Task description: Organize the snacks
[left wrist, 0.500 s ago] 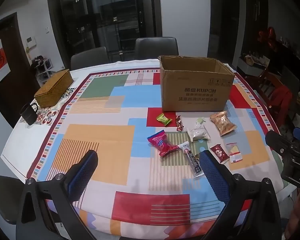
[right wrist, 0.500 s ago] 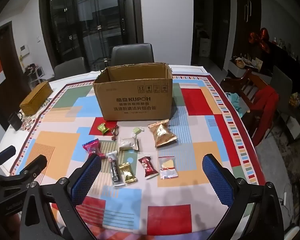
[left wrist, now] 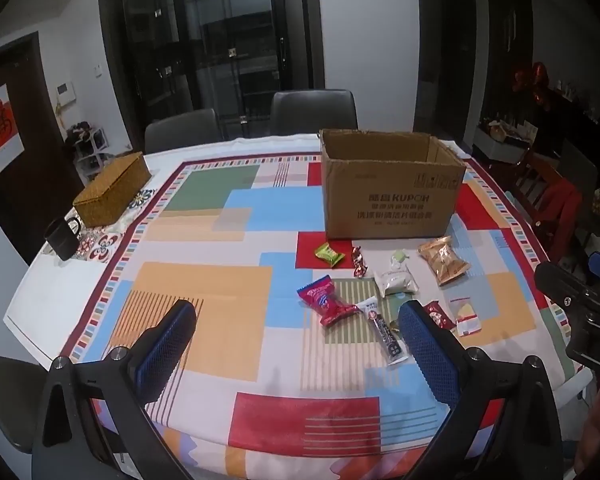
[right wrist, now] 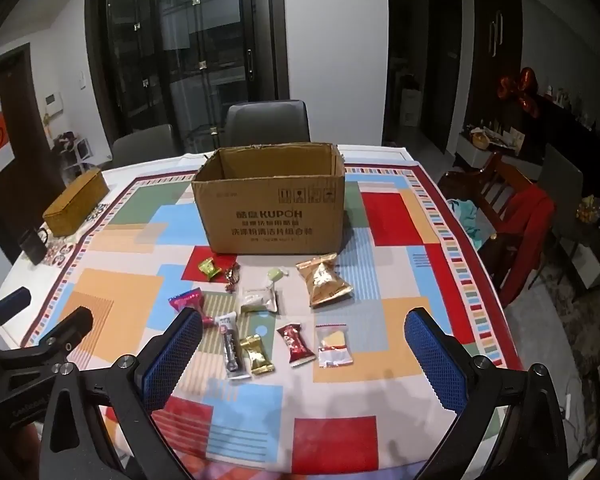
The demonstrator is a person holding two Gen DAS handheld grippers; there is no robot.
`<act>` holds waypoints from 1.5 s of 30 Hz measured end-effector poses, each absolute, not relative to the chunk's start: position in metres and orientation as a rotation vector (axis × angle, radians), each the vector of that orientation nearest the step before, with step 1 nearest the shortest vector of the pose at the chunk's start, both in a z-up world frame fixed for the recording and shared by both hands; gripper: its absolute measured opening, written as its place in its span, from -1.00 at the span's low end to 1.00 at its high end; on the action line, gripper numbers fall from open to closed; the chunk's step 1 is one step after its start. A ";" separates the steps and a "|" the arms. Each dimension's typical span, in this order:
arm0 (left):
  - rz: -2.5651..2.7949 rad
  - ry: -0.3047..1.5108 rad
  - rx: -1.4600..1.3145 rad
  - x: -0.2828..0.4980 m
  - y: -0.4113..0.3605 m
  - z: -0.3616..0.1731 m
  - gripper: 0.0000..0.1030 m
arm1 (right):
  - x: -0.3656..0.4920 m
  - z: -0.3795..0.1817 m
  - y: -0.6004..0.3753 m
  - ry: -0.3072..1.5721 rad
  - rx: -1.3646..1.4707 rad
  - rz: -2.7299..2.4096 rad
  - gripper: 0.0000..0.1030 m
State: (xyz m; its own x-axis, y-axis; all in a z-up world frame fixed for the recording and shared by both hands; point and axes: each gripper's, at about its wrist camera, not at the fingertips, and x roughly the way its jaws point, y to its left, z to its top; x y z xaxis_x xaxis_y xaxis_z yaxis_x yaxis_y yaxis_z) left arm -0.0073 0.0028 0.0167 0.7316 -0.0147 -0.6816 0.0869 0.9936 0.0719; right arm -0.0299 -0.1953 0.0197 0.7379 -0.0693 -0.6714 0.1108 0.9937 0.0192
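Round table w/ a smooth tablecloth (right wrist: 384, 312) printed in flat blocks of red, blue, orange & green. Toward its far edge sits an open, matte brown cardboard box (right wrist: 272, 216), rectangular, top flaps folded away, dark print on its front wall.

Snacks lie loose on the cloth just in front of the box, toward the near edge: a crinkly gold foil bag (right wrist: 323, 280), puffy; a small green wrapped candy (right wrist: 208, 269) & a dark red twist candy (right wrist: 232, 276) nearest the box; a flat whitish pouch (right wrist: 260, 300); a glossy pink-red pillow pack (left wrist: 327, 300); a long, thin black-and-white stick pack (right wrist: 231, 346); a small gold wrapper (right wrist: 257, 354) beside it; a shiny red wrapper (right wrist: 296, 343); a clear plastic sachet (right wrist: 333, 346) w/ a yellow piece inside.

Left gripper (left wrist: 300, 354) & right gripper (right wrist: 306, 360) hang above the near edge, both w/ jaws spread wide, holding nothing; fingers (right wrist: 436, 364) carry blue cross-hatched pads.

At the left edge: a woven straw box (left wrist: 112, 190), oblong, & a dark mug (left wrist: 62, 238).
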 end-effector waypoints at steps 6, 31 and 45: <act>-0.058 0.735 0.099 -0.009 0.003 0.020 1.00 | -0.032 0.024 -0.197 0.719 0.057 -0.098 0.99; -0.058 0.722 0.100 -0.013 0.001 0.025 1.00 | -0.036 0.029 -0.196 0.696 0.056 -0.100 0.99; -0.059 0.726 0.099 -0.012 0.002 0.025 1.00 | -0.035 0.028 -0.196 0.699 0.054 -0.100 0.99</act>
State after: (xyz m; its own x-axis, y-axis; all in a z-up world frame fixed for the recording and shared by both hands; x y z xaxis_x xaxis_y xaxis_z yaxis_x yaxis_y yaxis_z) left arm -0.0123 0.0017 0.0246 0.7464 -0.0192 -0.6652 0.0877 0.9937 0.0697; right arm -0.0354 -0.1958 0.0281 0.7611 -0.0732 -0.6444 0.1097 0.9938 0.0167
